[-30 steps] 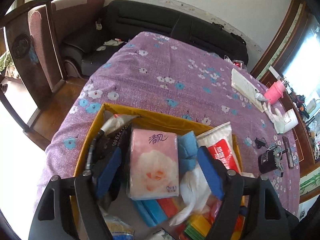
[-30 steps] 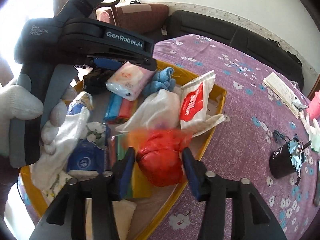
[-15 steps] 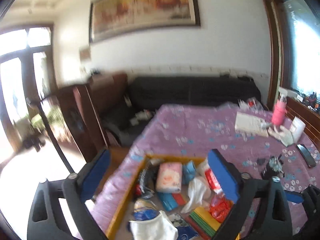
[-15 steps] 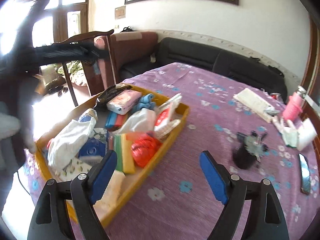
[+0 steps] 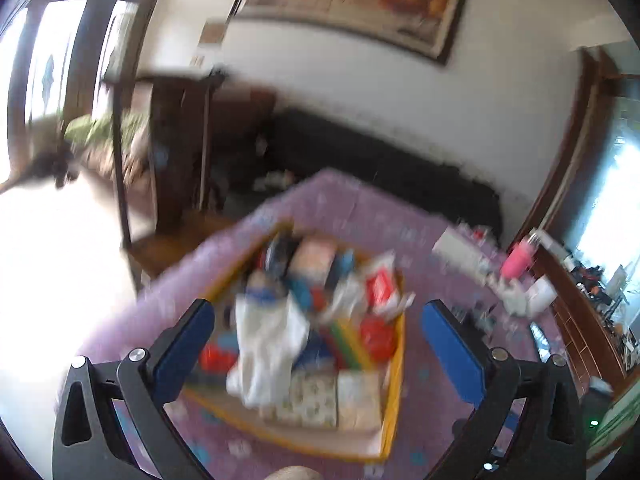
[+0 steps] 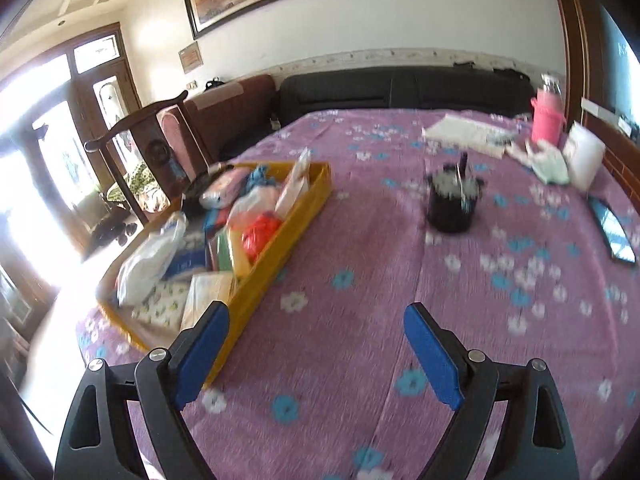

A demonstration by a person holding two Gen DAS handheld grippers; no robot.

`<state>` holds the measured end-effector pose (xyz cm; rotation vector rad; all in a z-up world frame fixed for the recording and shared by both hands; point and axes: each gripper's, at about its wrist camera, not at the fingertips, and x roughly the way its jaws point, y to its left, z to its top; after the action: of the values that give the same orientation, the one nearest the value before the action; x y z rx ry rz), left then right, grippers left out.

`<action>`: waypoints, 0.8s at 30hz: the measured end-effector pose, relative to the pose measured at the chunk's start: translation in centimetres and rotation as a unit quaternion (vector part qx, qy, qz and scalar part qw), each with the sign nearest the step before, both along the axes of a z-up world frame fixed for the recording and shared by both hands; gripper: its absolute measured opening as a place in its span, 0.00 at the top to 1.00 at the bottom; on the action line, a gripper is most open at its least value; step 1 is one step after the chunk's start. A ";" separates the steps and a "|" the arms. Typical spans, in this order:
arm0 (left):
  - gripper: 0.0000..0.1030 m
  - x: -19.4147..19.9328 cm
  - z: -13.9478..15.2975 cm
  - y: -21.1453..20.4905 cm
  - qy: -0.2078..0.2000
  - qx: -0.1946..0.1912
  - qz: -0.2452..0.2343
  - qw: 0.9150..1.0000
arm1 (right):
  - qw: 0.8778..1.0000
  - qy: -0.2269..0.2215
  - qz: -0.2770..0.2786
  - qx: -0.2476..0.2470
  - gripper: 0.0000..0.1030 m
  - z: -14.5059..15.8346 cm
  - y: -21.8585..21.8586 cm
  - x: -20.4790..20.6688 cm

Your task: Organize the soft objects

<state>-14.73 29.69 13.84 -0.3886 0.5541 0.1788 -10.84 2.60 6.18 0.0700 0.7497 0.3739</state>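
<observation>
A yellow tray on the purple flowered tablecloth holds several soft things: a white plastic bag, a red bag, a pink tissue pack and a red-and-white packet. My left gripper hovers above the tray's near end, open and empty. In the right wrist view the tray lies to the left, with the red bag and the white bag inside. My right gripper is over bare cloth beside the tray, its jaws opening, nothing between them.
A black cup of small items stands mid-table. Further right are a pink bottle, a white roll, a booklet and a phone. A wooden chair and a dark sofa border the table.
Both grippers have drawn back and up from the tray with jaws widening. The pink tissue pack and the red bag, earlier between the jaws, now lie in the tray.
</observation>
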 end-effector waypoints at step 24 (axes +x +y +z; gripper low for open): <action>0.00 -0.5 -5.9 -5.3 0.092 0.097 0.031 0.991 | 0.997 -0.008 0.000 -0.076 0.10 -2.4 2.4 -2.2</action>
<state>-15.21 24.42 7.96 -0.2013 0.7009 0.3273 -13.06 4.95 3.74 -0.0758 0.7608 0.3151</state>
